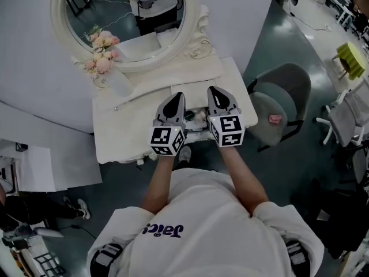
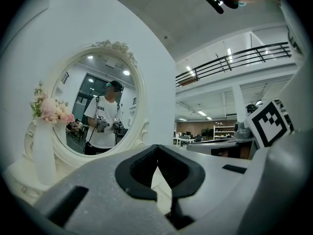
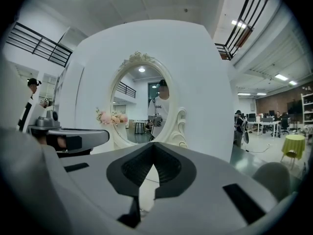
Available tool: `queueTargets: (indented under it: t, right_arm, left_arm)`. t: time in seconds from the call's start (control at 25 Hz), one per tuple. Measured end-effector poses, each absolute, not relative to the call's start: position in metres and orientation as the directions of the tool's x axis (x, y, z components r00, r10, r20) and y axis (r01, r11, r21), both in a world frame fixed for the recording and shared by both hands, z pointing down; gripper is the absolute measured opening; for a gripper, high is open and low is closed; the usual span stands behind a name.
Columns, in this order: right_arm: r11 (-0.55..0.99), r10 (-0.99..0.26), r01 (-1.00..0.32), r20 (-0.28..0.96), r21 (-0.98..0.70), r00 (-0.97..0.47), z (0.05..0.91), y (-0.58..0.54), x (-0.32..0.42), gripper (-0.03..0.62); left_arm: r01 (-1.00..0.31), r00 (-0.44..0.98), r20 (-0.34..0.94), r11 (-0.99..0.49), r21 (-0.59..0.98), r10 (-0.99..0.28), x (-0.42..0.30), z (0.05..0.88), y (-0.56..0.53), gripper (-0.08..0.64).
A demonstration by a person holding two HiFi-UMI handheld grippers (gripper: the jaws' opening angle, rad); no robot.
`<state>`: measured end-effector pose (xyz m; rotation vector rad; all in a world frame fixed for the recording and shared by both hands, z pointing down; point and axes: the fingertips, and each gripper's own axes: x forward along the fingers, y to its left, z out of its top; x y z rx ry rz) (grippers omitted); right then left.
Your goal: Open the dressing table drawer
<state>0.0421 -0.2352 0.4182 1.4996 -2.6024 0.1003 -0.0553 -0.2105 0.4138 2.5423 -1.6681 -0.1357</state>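
A: Head view, where's the drawer (image 1: 196,133)?
B: Open at the worktop (image 1: 132,126) front, below the left hand-held gripper (image 1: 177,96) and right hand-held gripper (image 1: 215,89).
A: Jaws?
B: Both clenched, nothing between them.

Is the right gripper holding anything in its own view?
No: the right gripper has its jaws shut together, with nothing between the pads.

Drawer (image 1: 197,120) largely behind the left gripper (image 1: 179,94) and right gripper (image 1: 211,88) (contents too small to tell)
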Motion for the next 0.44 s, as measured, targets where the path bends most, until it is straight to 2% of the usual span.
queueTargets:
  t: [0.44]
  right_arm:
    - [0.525, -0.837, -0.850, 0.152, -0.048, -0.525, 0.4234, -0.2447, 0.0352, 0.009]
  left_arm:
    - [-0.908, 0.396, -0.020, -0.395, 0.141, -0.918, -0.0638, 0.4156, -0.2154, 0.015]
